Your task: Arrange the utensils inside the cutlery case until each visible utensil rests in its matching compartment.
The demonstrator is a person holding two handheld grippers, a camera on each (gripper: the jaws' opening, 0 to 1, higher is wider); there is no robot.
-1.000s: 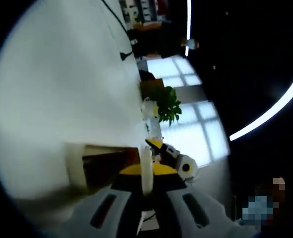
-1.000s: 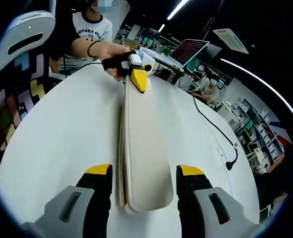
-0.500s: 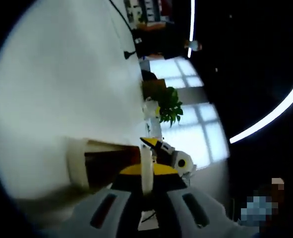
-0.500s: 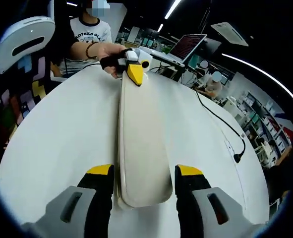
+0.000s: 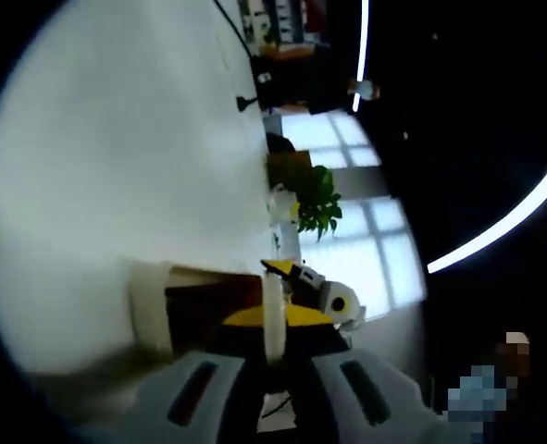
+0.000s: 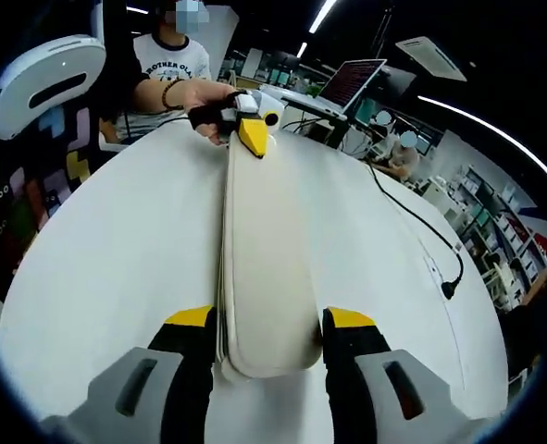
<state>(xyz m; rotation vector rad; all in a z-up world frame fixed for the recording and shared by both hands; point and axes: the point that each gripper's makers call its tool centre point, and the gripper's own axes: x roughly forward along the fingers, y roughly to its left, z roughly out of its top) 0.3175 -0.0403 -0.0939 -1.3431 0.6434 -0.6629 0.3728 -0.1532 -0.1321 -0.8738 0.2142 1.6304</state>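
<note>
The cream, round-cornered cutlery case (image 6: 266, 259) lay lengthwise on the white table (image 6: 106, 259), held at both ends. The right gripper (image 6: 269, 324) clasped its near end between yellow-tipped jaws; the left gripper (image 6: 252, 137), in a person's hand (image 6: 202, 100), pinched the far end. In the left gripper view, the case's thin lid edge (image 5: 272, 314) stood clamped upright over a dark interior (image 5: 208, 310) (contents too blurred to identify). The smooth, matte shell looked slippery; uneven pulling could probably spill the utensils.
</note>
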